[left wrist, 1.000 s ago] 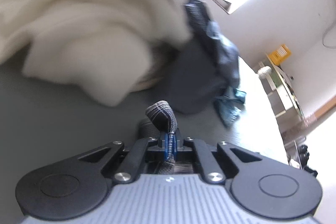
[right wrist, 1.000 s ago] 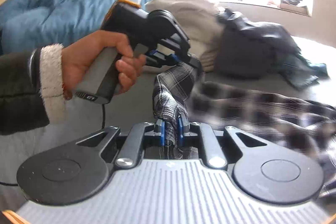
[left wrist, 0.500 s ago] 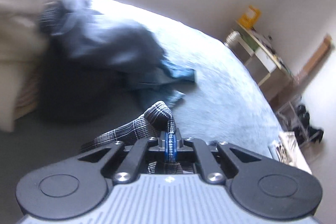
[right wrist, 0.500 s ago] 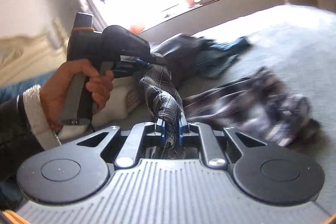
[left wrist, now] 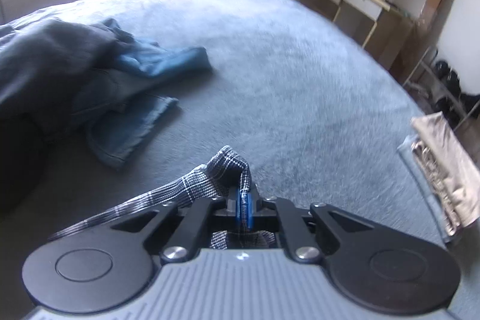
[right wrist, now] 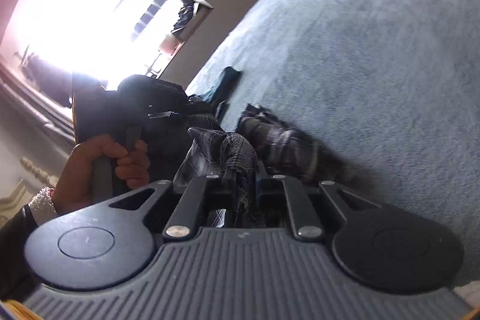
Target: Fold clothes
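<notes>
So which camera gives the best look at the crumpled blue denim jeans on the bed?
The left wrist view: the crumpled blue denim jeans lie open on the grey-blue bedspread, a frayed leg end plain to see. The right wrist view shows only a dark blue sliver past the other gripper, which blocks the rest.

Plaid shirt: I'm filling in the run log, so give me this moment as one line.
phase: carrying | left gripper: shut on plaid shirt | right gripper: shut on plaid shirt | surface: grey bed cover | nearby: denim clothes
</notes>
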`<state>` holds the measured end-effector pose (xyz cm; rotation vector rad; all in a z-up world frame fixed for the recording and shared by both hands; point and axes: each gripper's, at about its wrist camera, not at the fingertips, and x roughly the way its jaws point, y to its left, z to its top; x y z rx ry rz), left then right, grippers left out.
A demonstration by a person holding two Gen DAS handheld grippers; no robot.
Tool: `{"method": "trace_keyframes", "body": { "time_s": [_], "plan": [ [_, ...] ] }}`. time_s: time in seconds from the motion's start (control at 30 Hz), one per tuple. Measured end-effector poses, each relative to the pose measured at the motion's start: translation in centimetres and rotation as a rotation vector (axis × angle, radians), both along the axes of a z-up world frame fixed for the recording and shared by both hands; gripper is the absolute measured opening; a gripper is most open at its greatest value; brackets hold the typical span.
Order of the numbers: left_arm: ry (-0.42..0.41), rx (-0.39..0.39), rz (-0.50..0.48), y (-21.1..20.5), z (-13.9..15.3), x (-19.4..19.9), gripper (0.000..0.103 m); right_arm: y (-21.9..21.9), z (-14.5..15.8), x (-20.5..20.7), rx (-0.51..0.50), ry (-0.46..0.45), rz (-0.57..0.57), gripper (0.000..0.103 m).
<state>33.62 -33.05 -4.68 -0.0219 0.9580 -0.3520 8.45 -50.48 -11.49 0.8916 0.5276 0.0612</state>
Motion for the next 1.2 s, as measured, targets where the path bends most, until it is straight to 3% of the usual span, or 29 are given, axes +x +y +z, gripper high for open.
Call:
{"method": "trace_keyframes", "body": {
  "time_s": [0.07, 0.13, 0.27, 0.3, 0.43, 0.67, 0.8, 0.9, 1.0, 1.1, 1.2],
  "plan": [
    [0.004, 0.008, -0.023, 1.0, -0.4, -1.6, 0.006, -0.5, -0.7, 0.3, 0.017, 0.021, -0.022, 0.009],
    [0.028, -0.033, -0.059, 2.3, -0.7, -2.8, 0.009, -0.9, -1.2, 0.2, 0.038, 0.038, -0.040, 0.009],
    [0.042, -0.152, -0.060, 7.5, 0.6, -5.8, 0.054, -1.6, -2.0, 0.0, 0.075, 0.083, -0.070, 0.009],
    [0.032, -0.177, -0.058, 8.2, 1.2, -6.0, 0.057, -1.8, -2.4, 0.1, 0.085, 0.094, -0.078, 0.009],
    [-0.016, -0.257, -0.061, 11.3, 3.7, -7.3, 0.059, -1.9, -2.8, 0.4, 0.087, 0.111, -0.094, 0.009],
    [-0.148, -0.244, -0.082, 19.9, 6.8, -14.0, 0.062, -2.0, -2.4, 0.3, 0.059, 0.119, -0.124, 0.009],
    [-0.153, -0.211, -0.047, 24.8, 5.1, -18.1, 0.062, -2.7, -2.4, 0.4, 0.072, 0.130, -0.161, 0.013],
    [-0.113, -0.235, -0.025, 27.3, 2.7, -20.5, 0.062, -3.3, -2.5, 0.3, 0.081, 0.142, -0.221, 0.013],
    [-0.074, -0.258, -0.017, 28.4, 0.2, -22.5, 0.062, -3.5, -1.9, -0.2, 0.046, 0.139, -0.280, 0.013],
    [-0.096, -0.238, -0.056, 28.4, -1.3, -24.2, 0.062, -3.2, -0.6, -0.7, -0.016, 0.118, -0.311, 0.014],
    [-0.142, -0.193, -0.114, 27.7, -2.2, -26.0, 0.062, -1.2, 1.8, 0.0, -0.103, 0.094, -0.182, 0.013]
  ]
}}
